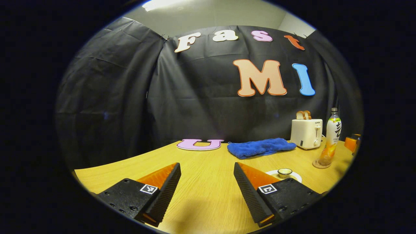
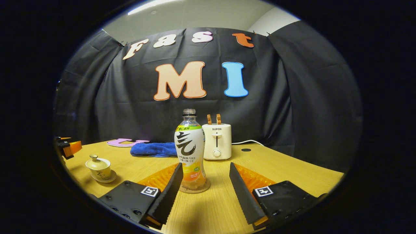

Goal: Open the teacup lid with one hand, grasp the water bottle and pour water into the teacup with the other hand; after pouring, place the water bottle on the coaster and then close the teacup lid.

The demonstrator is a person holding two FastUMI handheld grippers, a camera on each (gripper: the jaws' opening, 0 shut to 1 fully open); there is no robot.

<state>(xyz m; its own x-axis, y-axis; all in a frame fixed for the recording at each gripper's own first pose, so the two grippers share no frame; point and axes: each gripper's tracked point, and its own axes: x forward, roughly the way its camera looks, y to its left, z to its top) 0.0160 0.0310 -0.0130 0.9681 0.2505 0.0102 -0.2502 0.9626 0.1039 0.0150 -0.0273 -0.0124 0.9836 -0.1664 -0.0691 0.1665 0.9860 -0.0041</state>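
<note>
The water bottle point(image 2: 190, 149), clear with a white, green and orange label, stands upright on a round coaster point(image 2: 195, 189). My right gripper point(image 2: 205, 165) is open, one finger on each side of the bottle's base, not touching it. The cream teacup point(image 2: 98, 167) sits lidded on its saucer at the left. In the left gripper view the teacup point(image 1: 285, 172) peeks out behind the right finger of my open left gripper point(image 1: 206, 167), which holds nothing. The water bottle point(image 1: 332, 136) stands further right on the coaster point(image 1: 321, 164). My left gripper point(image 2: 66, 148) also shows at the far left edge.
A white toaster point(image 2: 216, 141) with two slices of bread stands behind the bottle, its cable trailing right. A blue towel point(image 2: 152, 149) lies at the back of the wooden table point(image 2: 286, 169). The toaster point(image 1: 306, 133) and towel point(image 1: 260, 147) are right of centre.
</note>
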